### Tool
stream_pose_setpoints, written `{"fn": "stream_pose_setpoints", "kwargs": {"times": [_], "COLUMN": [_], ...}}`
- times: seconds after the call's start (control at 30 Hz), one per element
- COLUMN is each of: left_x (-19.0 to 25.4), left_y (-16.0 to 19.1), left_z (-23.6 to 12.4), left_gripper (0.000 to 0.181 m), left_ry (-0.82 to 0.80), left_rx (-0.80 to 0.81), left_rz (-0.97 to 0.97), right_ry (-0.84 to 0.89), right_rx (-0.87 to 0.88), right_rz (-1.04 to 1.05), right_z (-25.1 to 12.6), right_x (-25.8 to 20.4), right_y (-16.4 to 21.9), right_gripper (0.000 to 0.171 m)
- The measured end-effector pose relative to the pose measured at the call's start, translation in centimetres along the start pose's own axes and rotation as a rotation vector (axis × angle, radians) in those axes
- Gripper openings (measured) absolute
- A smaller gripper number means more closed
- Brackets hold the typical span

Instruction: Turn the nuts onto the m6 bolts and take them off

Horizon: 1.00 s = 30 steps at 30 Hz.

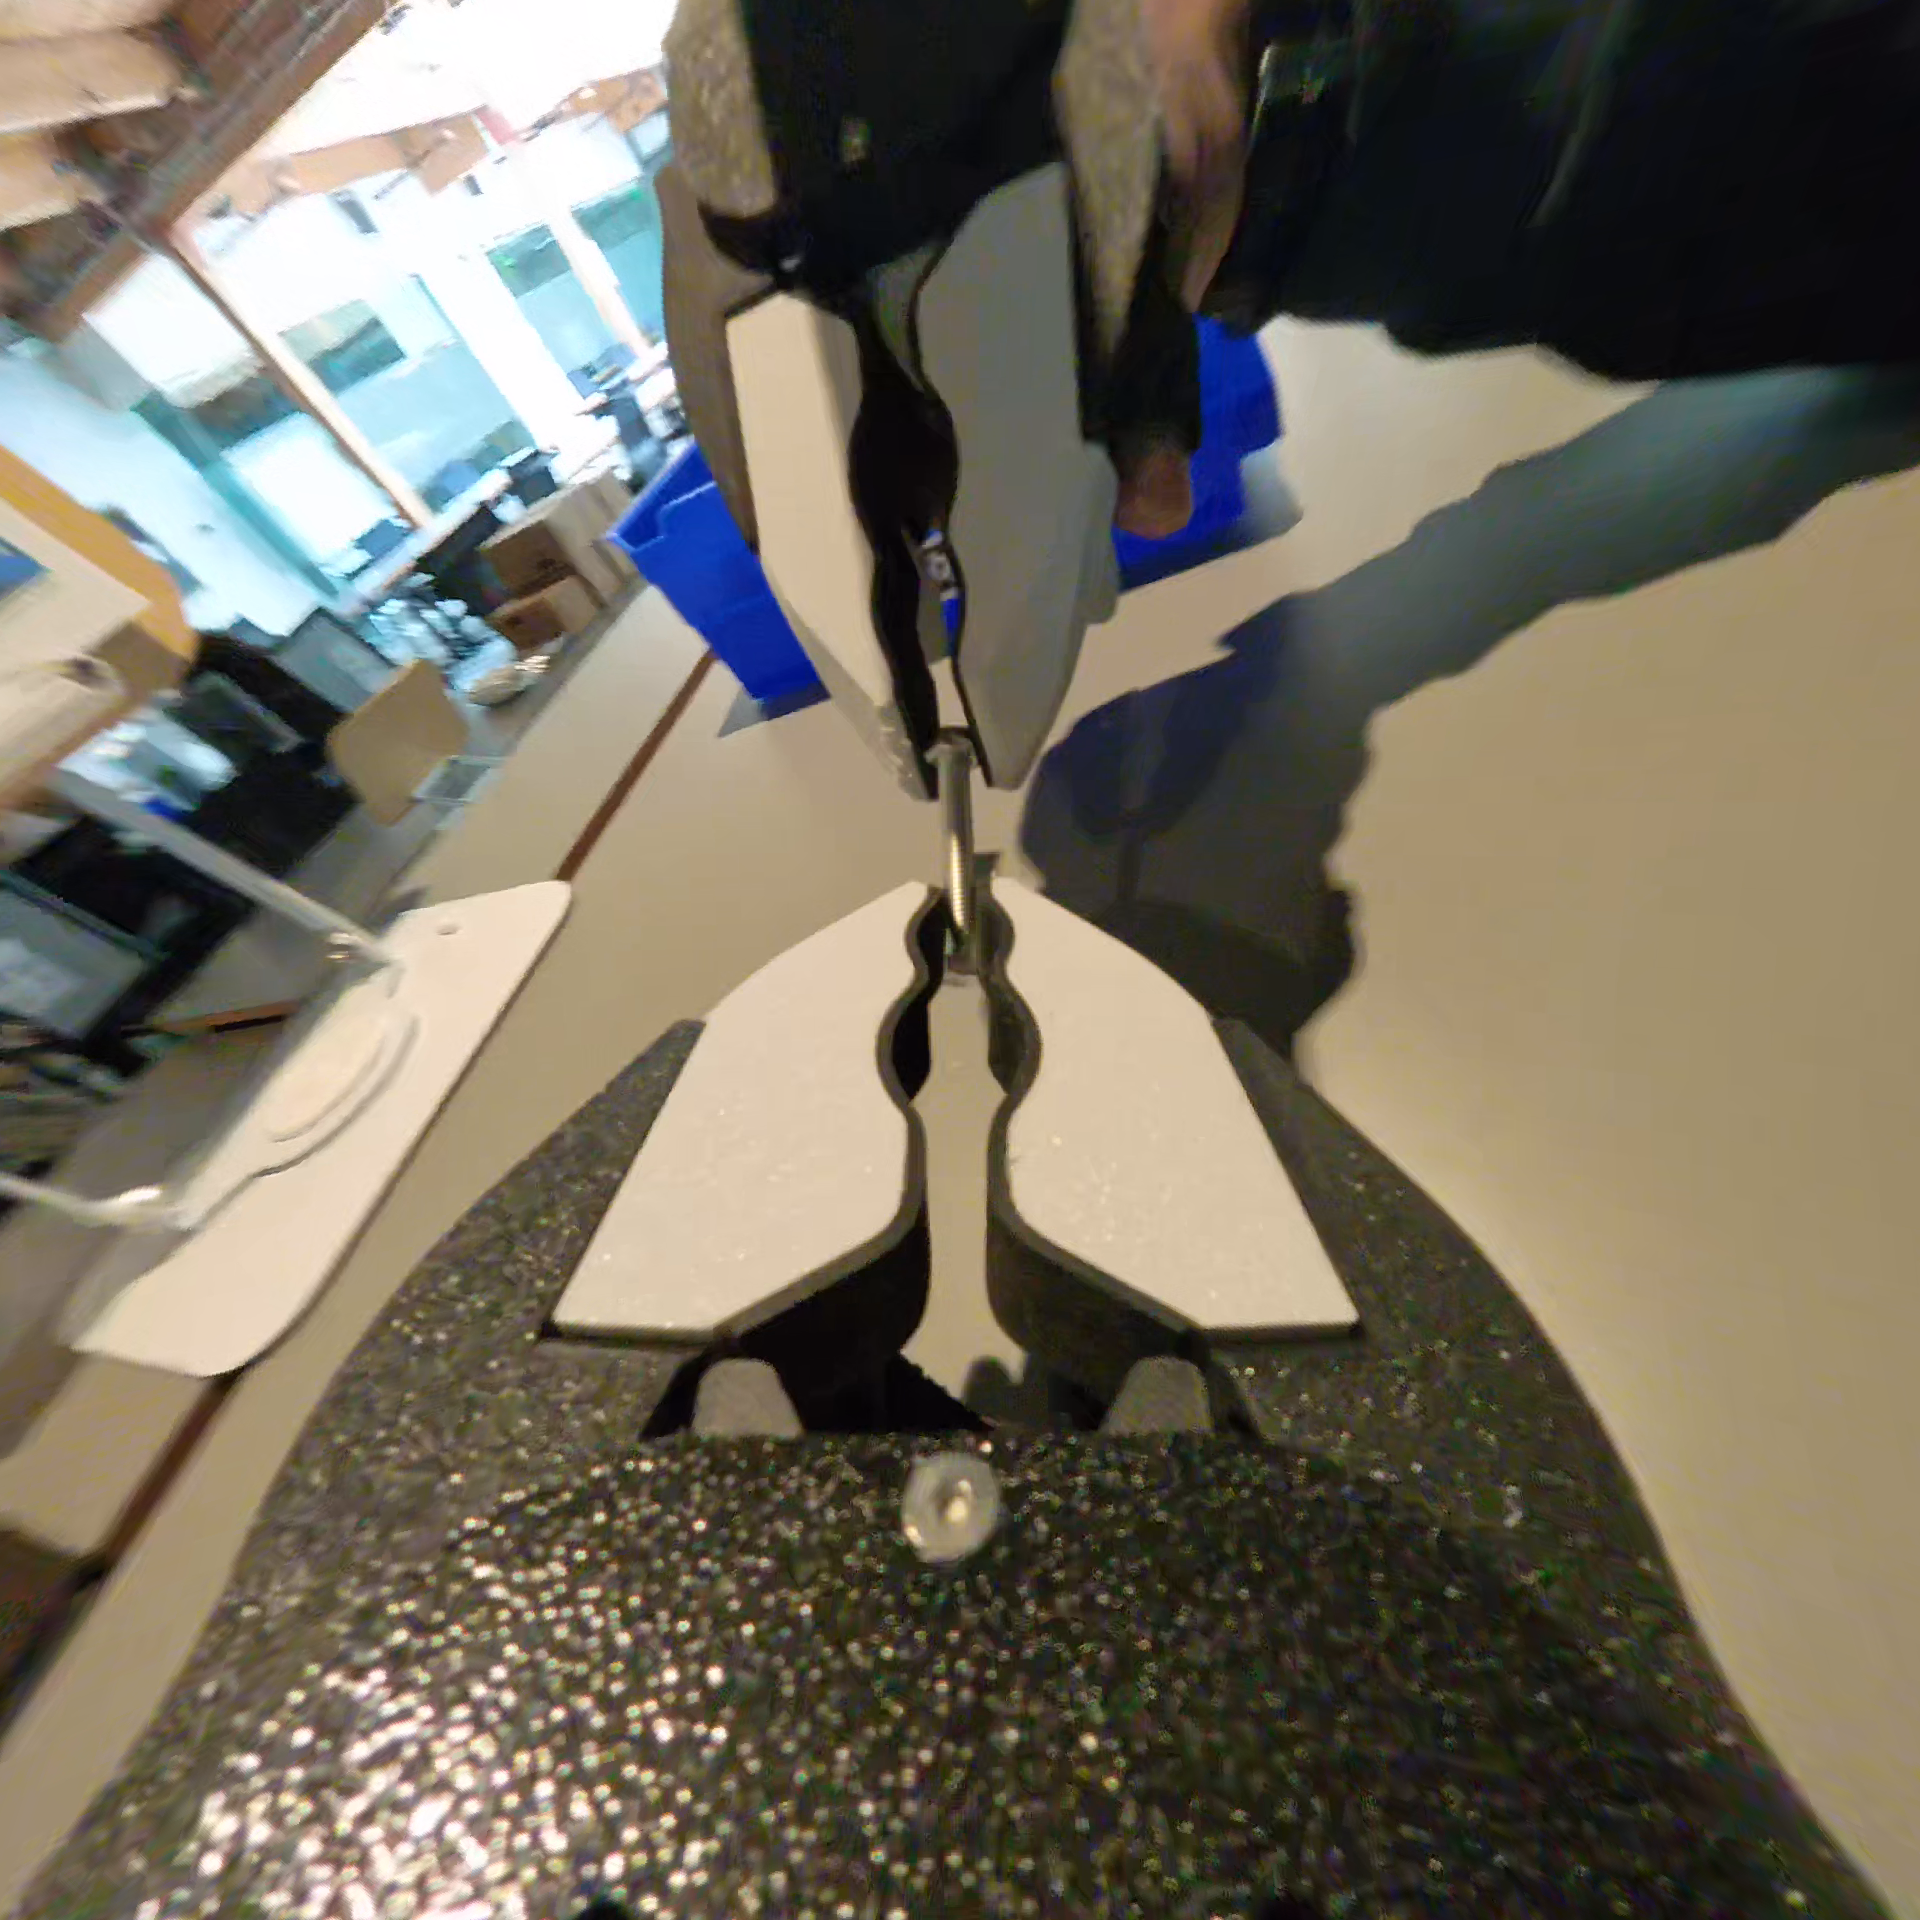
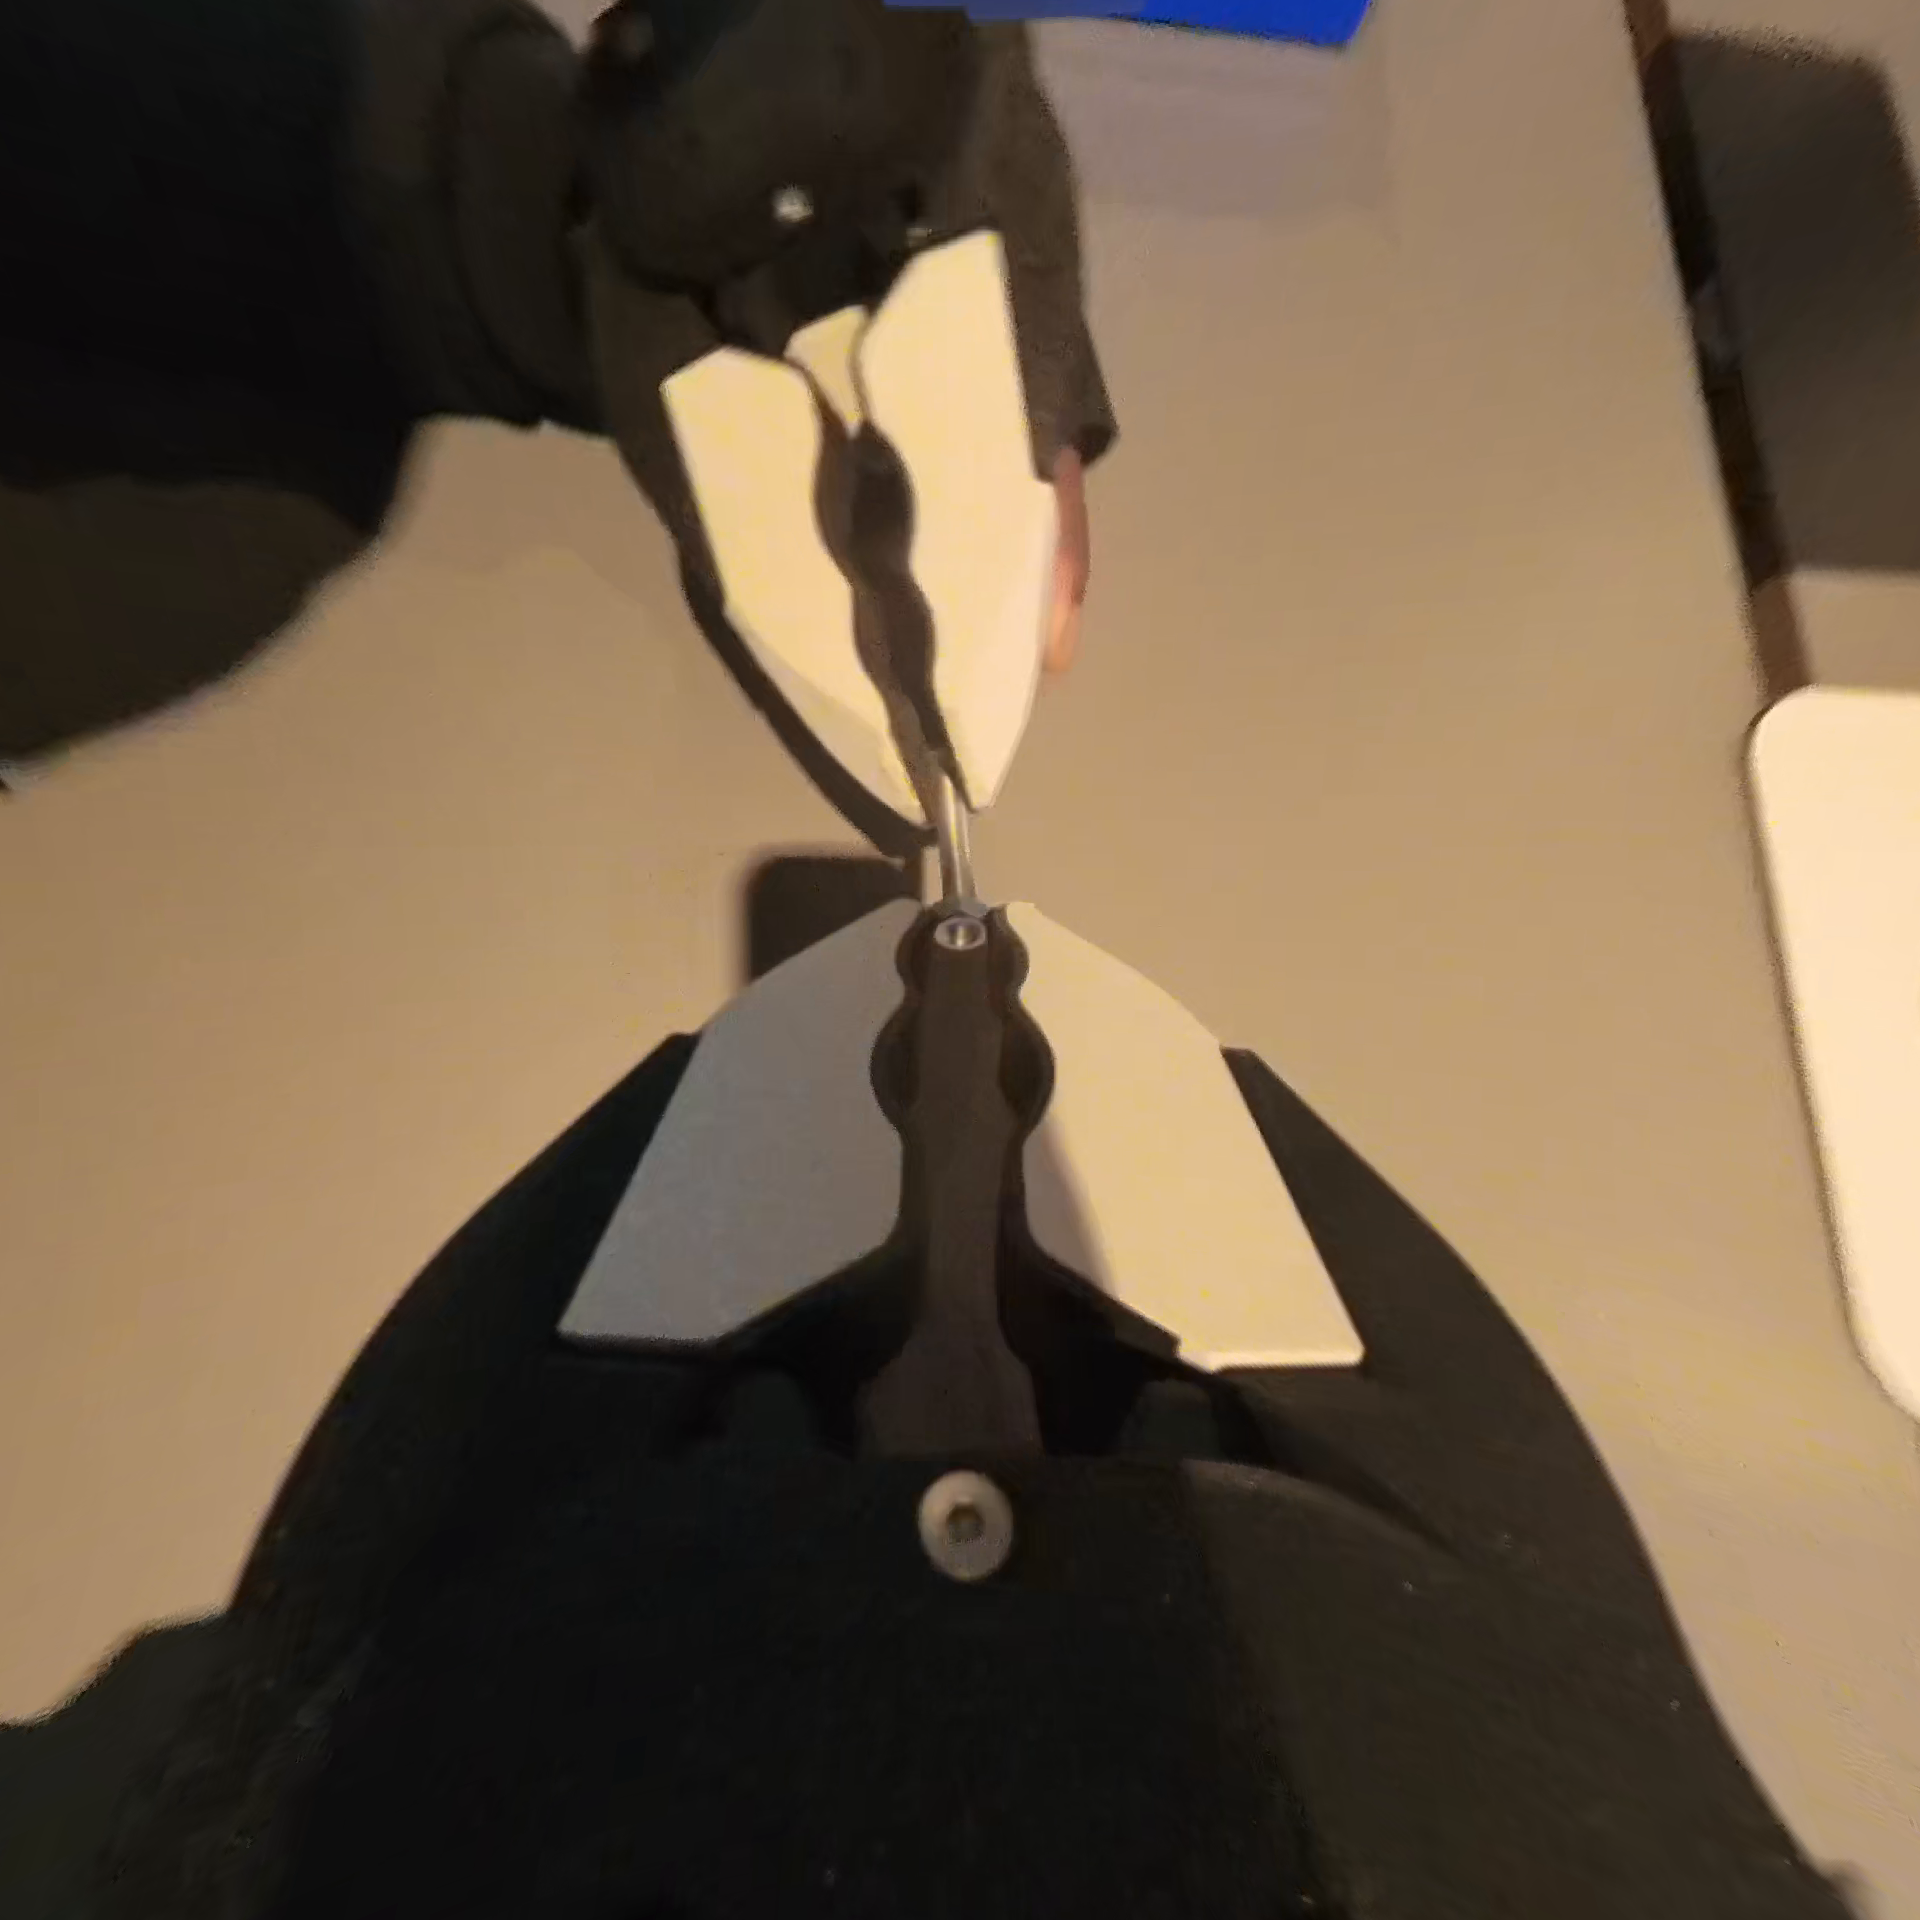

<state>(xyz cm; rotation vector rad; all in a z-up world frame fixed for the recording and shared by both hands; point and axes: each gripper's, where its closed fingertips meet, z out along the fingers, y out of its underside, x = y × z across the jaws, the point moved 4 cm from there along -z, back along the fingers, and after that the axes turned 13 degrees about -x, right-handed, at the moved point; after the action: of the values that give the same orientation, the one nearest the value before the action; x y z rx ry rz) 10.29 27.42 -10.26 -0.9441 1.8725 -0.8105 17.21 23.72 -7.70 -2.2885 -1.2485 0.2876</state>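
A thin silver M6 bolt [image 1: 958, 842] is held in the air between my two grippers, which face each other tip to tip above a beige table [image 1: 1610, 987]. My left gripper [image 1: 961, 925] is shut on one end of the bolt. My right gripper [image 1: 951, 764] comes in from above in the left wrist view, shut on a small silver nut [image 1: 949, 746] at the bolt's other end. In the right wrist view the right gripper [image 2: 958, 920] pinches the hex nut [image 2: 958, 928] at its fingertips. The bolt [image 2: 954, 847] runs up from it into the left gripper [image 2: 940, 795].
A blue bin [image 1: 707, 582] stands on the table behind the right gripper. A white sheet with a clear plastic part [image 1: 343, 1091] lies at the left and also shows in the right wrist view [image 2: 1849, 1039]. A dark square [image 2: 810, 904] lies under the grippers. Hands [image 1: 1195, 156] hold the grippers. Left and right tips are no more than a few centimetres apart.
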Motion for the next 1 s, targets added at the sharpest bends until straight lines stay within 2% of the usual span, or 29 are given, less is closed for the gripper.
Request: {"fn": "stream_pose_setpoints", "kwargs": {"times": [0.13,0.2,0.3,0.4,0.5,0.8,0.9,1.0], "left_x": [-0.9,-1.0,-0.9,-0.8,-0.6,-0.9,-0.8,-0.7], "left_y": [0.1,0.2,0.7,0.7,0.4,-0.5,-0.5,-0.3], "left_z": [0.1,0.3,0.6,0.6,0.3,-1.1,-1.0,-0.5], "left_gripper": [0.005,0.005,0.005,0.005,0.005,0.005,0.005,0.005], "left_ry": [-0.212,-0.238,-0.182,-0.109,-0.011,0.124,0.120,0.065], "left_rx": [-0.080,-0.096,-0.096,-0.052,0.018,0.161,0.153,0.107], "left_rz": [0.151,0.150,0.099,0.019,-0.065,-0.198,-0.189,-0.139], "right_ry": [-0.176,-0.203,-0.175,-0.068,0.023,0.104,0.107,0.086], "right_rx": [0.091,0.118,0.105,0.054,0.014,0.120,0.109,0.069], "right_rz": [0.331,0.391,0.324,0.202,0.054,-0.124,-0.103,-0.055], "right_z": [0.1,0.2,-0.2,-0.5,-0.4,-1.3,-1.0,-0.4], "right_x": [1.4,1.8,1.7,1.6,1.1,-0.1,0.0,0.2], "right_y": [-0.1,0.0,0.3,0.7,0.7,-1.3,-1.4,-1.2], "right_gripper": [0.010,0.010,0.028,0.043,0.048,0.027,0.023,0.012]}}
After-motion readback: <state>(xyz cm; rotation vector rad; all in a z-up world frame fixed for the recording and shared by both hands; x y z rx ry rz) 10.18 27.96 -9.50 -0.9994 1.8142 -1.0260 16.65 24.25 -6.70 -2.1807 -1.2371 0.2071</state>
